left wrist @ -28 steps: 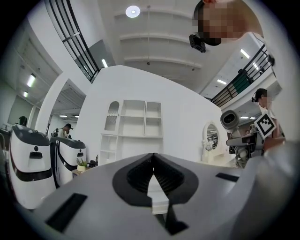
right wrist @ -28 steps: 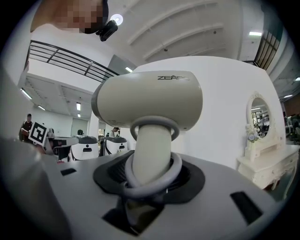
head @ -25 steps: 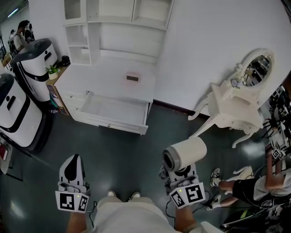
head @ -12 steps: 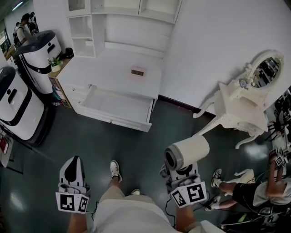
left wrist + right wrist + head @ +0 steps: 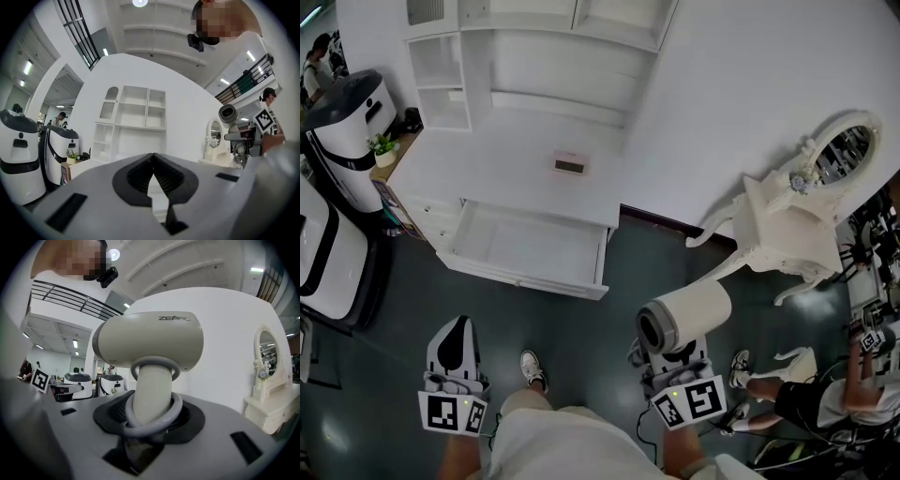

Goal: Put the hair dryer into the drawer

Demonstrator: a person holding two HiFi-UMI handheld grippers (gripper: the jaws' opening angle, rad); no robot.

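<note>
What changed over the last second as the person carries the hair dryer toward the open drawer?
The person took a step: one shoe now leads, and the open drawer sits lower and nearer in the head view. Nothing was grasped or released. The right gripper stays shut on the handle of the hair dryer, and the left gripper stays shut and empty.

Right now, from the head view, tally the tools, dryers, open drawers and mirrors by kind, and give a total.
Tools: 2 (left tool, right tool)
Dryer: 1
Drawer: 1
Mirror: 1
Total: 5
</note>
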